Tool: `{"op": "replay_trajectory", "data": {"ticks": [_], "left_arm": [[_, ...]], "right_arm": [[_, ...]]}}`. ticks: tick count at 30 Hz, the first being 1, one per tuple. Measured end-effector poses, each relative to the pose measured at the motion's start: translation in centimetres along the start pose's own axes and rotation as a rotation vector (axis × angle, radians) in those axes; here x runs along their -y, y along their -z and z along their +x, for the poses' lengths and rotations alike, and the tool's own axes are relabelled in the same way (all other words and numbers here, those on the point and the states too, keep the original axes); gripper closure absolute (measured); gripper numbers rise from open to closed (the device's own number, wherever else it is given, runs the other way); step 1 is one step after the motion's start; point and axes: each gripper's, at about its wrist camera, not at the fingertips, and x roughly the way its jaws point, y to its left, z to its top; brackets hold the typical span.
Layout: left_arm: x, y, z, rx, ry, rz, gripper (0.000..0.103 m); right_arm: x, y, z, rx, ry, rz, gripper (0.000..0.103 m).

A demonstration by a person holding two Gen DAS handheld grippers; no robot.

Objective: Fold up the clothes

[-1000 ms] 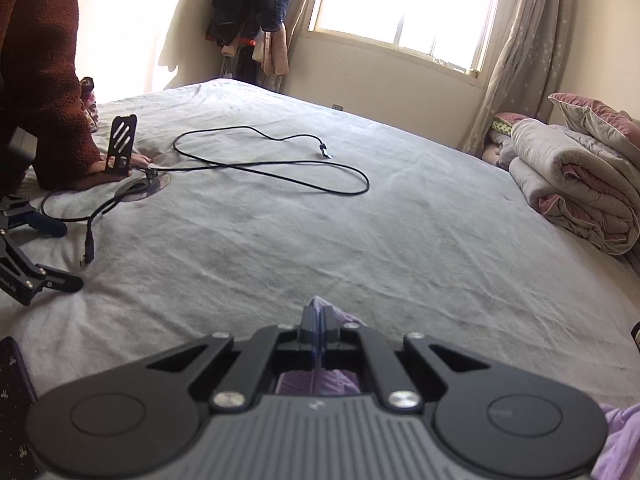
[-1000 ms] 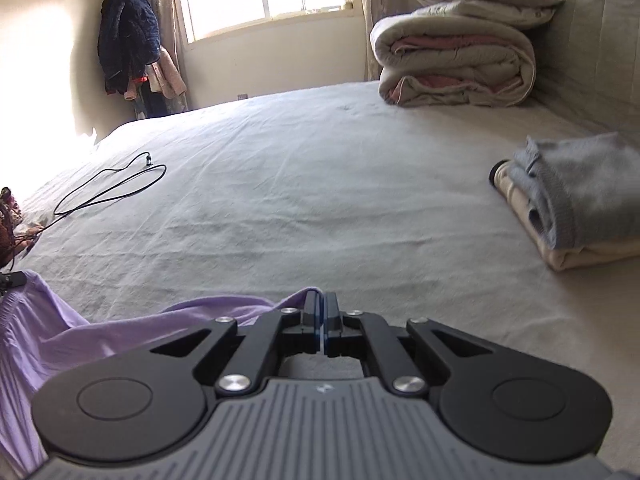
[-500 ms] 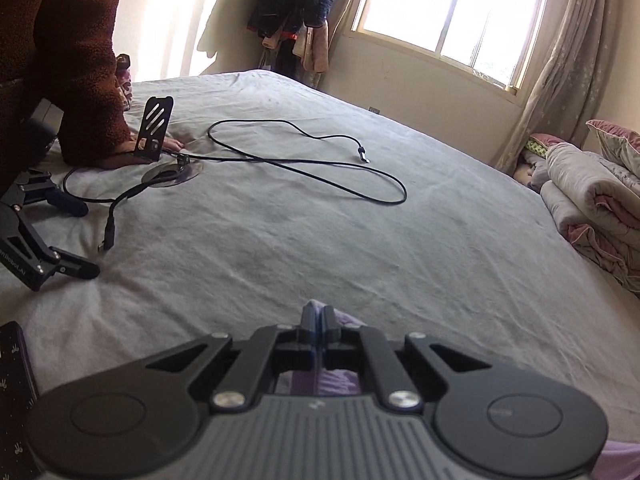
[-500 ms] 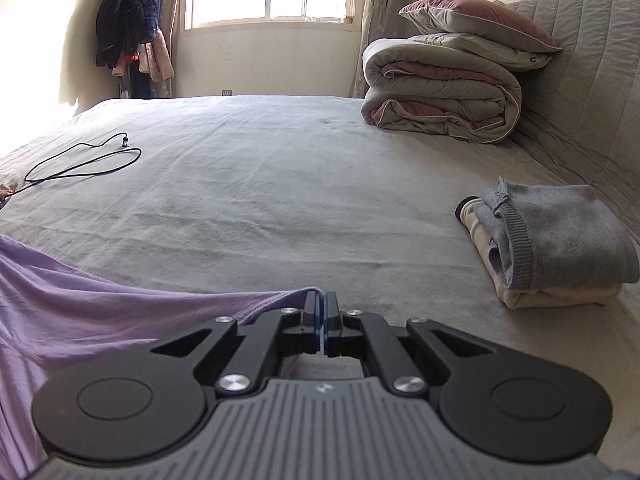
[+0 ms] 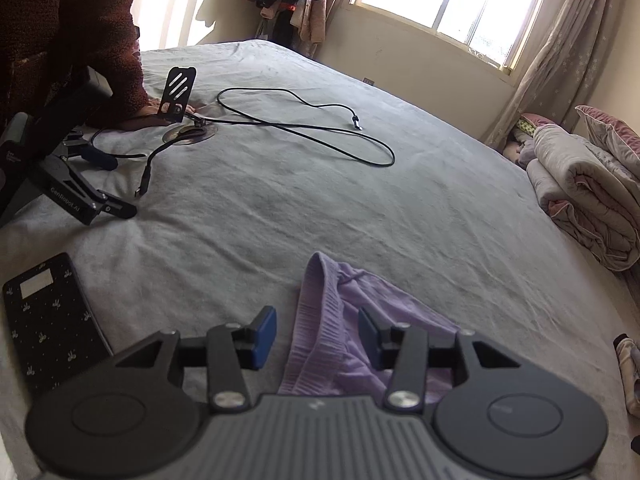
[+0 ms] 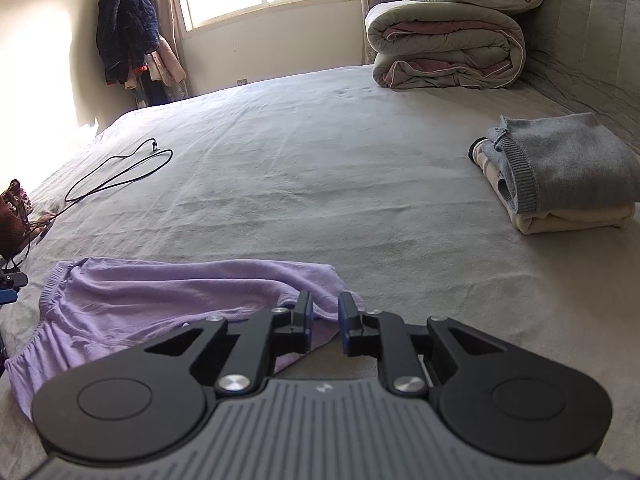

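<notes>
A lilac knit garment (image 6: pixel 160 300) lies spread on the grey bed, its ribbed hem toward the left. In the left wrist view its ribbed edge (image 5: pixel 320 320) lies between the fingers. My left gripper (image 5: pixel 316 334) is open wide, its jaws either side of that edge without holding it. My right gripper (image 6: pixel 324 320) is open a little, just over the garment's right corner, which lies loose on the sheet.
A stack of folded clothes (image 6: pixel 560 172) lies at the right of the bed. A rolled quilt (image 6: pixel 448 44) and pillows are at the head. A black cable (image 5: pixel 304 128), a phone stand (image 5: pixel 178 96), another gripper device (image 5: pixel 72 188) and a dark phone (image 5: pixel 48 320) lie at the left.
Both grippers were shut on the lilac garment; they have now opened and let it go. The garment has dropped flat on the bed.
</notes>
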Motion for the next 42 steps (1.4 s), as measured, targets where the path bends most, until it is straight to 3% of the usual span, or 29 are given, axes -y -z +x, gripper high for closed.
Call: {"op": "replay_trajectory", "data": {"ticks": [2, 10, 17, 21, 29, 34, 38, 42], "left_arm": [[-0.6, 0.9, -1.3, -0.017, 0.009, -0.027, 0.053], [-3.1, 4.8, -5.8, -0.068, 0.076, -0.205, 0.051], [-4.9, 7.3, -7.2, -0.077, 0.142, -0.334, 0.052], [-5.2, 7.3, -6.6, -0.084, 0.176, -0.358, 0.053], [-4.8, 7.4, -3.6, -0.120, 0.125, -0.368, 0.055], [-4.7, 7.6, -2.1, -0.114, 0.071, -0.380, 0.068], [-4.9, 7.6, -2.2, -0.095, 0.031, -0.405, 0.095], [-4.7, 7.4, -3.6, -0.027, -0.013, -0.408, 0.098]], "right_arm": [[-0.4, 0.3, -0.9, 0.005, -0.020, -0.005, 0.061], [-2.8, 1.8, -3.9, 0.013, -0.111, -0.013, 0.061], [-5.2, 4.8, -5.5, 0.033, -0.222, -0.056, 0.061], [-6.5, 6.1, -5.0, -0.043, -0.248, -0.126, 0.061], [-9.0, 8.6, -4.2, -0.195, -0.300, -0.268, 0.061], [-9.8, 9.4, -3.9, -0.254, -0.320, -0.319, 0.064], [-8.8, 8.4, -4.2, -0.229, -0.310, -0.283, 0.095], [-7.7, 7.4, -4.5, -0.203, -0.300, -0.246, 0.096]]}}
